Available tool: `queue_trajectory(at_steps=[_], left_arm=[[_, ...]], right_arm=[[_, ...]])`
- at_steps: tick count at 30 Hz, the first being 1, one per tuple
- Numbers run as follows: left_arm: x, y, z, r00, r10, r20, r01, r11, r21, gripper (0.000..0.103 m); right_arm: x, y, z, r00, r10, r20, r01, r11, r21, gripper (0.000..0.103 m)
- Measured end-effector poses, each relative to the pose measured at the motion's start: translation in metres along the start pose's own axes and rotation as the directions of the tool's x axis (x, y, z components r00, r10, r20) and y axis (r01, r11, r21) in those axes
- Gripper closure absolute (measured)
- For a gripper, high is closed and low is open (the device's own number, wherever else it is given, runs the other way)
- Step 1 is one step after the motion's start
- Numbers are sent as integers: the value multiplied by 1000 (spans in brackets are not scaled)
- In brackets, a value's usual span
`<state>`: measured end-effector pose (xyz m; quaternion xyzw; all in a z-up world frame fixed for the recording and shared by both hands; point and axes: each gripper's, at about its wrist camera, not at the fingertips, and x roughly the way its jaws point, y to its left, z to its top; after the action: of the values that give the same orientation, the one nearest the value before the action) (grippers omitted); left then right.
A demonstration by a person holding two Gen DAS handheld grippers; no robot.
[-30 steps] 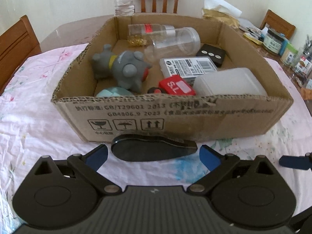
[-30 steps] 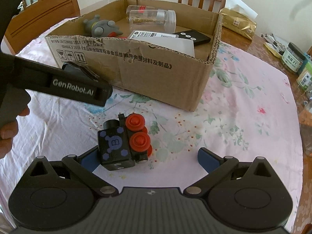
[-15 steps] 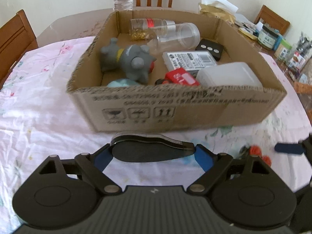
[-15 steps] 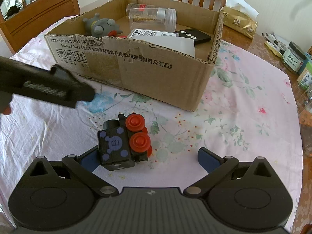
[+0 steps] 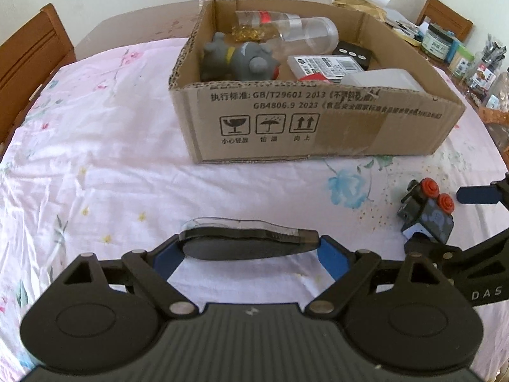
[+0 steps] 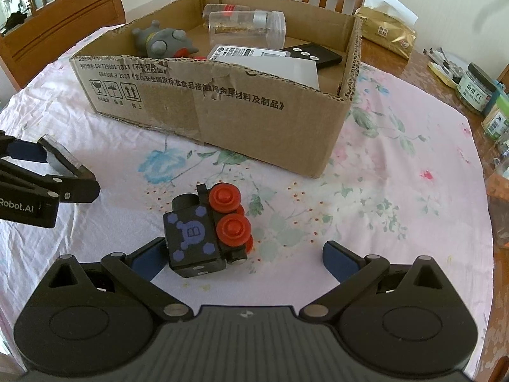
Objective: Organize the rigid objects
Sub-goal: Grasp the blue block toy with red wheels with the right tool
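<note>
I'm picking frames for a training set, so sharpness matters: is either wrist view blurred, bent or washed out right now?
Left wrist view: sharp, though the fisheye bows the cardboard box and darkens the corners; the wall behind is overexposed. Right wrist view: equally crisp on the black toy with red wheels; the same barrel bend curves the tablecloth edge, and daylight bleaches the far wall.

Corrugated cardboard box (image 5: 318, 121) on wrinkled floral cloth (image 5: 95, 159)

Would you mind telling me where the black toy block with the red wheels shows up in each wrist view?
Left wrist: toy block at the right edge, on the tablecloth.
Right wrist: toy block at lower centre, beside one fingertip of the right gripper.
Shared landmark: the cardboard box behind it.
</note>
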<state>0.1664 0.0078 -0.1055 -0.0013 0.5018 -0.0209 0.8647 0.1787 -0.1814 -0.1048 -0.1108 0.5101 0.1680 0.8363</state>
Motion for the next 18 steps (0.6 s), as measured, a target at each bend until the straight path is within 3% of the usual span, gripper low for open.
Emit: queue_trajectory(at_steps=[18], left_arm=[[2,-5,-8,998,48,41,-47,999,-11,9]], right_arm=[[0,16,1,1000,29,8,-28,998,-49,2]])
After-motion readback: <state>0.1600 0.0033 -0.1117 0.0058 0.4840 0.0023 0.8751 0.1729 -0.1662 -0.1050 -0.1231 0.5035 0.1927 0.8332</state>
